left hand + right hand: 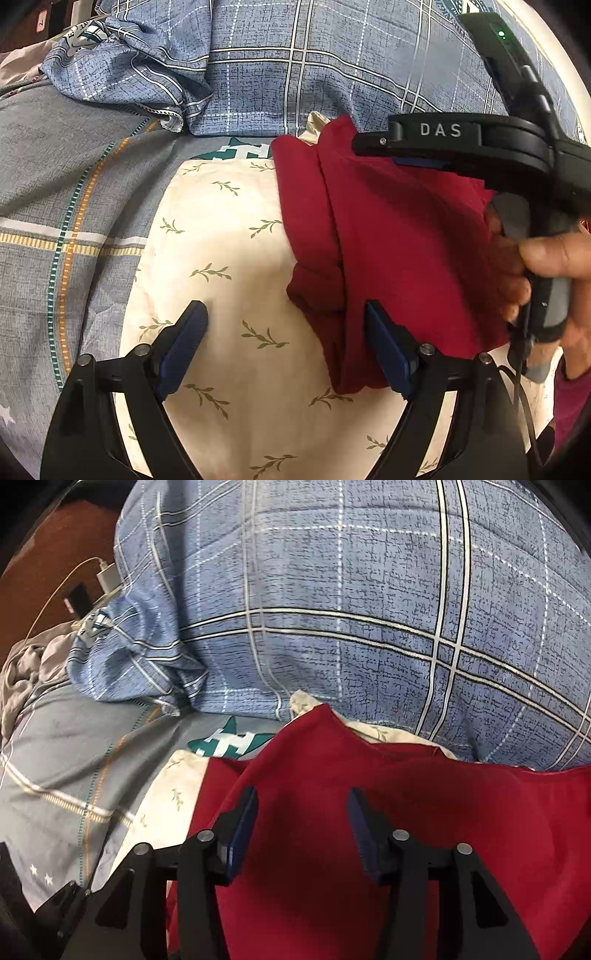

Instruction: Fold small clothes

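A dark red garment lies partly folded, with creases, on a cream leaf-print cloth spread on the bed. My left gripper stands wide open low over the cream cloth. Its right finger rests at the red garment's left edge, and nothing is pinched. In the right wrist view my right gripper hovers over the red garment with its pads apart and no fabric between them. A hand holds that gripper at the right of the left wrist view. The cream cloth shows left of the garment.
A blue plaid pillow rises right behind the clothes. The grey plaid bedsheet stretches to the left. A white charger with its cable and a crumpled grey cloth lie at the far left.
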Action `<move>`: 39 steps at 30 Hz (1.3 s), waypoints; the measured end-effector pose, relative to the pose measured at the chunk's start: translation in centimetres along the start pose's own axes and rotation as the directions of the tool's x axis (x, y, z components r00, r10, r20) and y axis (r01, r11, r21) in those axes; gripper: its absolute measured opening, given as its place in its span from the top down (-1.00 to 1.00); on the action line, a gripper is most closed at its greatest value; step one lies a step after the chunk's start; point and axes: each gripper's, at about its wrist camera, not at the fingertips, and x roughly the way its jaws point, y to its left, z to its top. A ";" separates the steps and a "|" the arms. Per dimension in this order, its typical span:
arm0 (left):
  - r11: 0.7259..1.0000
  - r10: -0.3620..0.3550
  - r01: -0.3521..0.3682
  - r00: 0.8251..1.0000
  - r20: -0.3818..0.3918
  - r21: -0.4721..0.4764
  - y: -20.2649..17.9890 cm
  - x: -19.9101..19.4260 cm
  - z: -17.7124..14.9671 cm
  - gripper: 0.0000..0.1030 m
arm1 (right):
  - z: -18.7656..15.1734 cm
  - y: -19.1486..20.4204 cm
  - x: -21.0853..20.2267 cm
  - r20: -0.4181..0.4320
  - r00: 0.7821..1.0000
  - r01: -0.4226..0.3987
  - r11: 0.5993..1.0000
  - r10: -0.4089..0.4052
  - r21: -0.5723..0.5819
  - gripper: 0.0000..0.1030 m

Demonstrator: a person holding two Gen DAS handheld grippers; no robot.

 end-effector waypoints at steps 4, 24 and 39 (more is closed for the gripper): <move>1.000 -0.001 0.001 1.000 0.003 0.000 -0.1 -0.2 -0.1 -0.67 | 0.2 1.5 0.7 -0.039 0.999 -0.035 0.999 0.035 0.006 -0.09; 0.998 -0.043 0.042 0.999 -0.018 -0.037 0.7 0.6 0.1 -0.70 | 1.6 7.0 7.7 -0.131 0.989 0.048 0.990 -0.065 -0.132 -0.54; 0.996 -0.066 0.064 0.997 -0.033 -0.060 1.6 1.0 0.0 -0.70 | 1.1 5.9 2.4 -0.124 0.991 -0.071 0.993 0.059 -0.098 0.21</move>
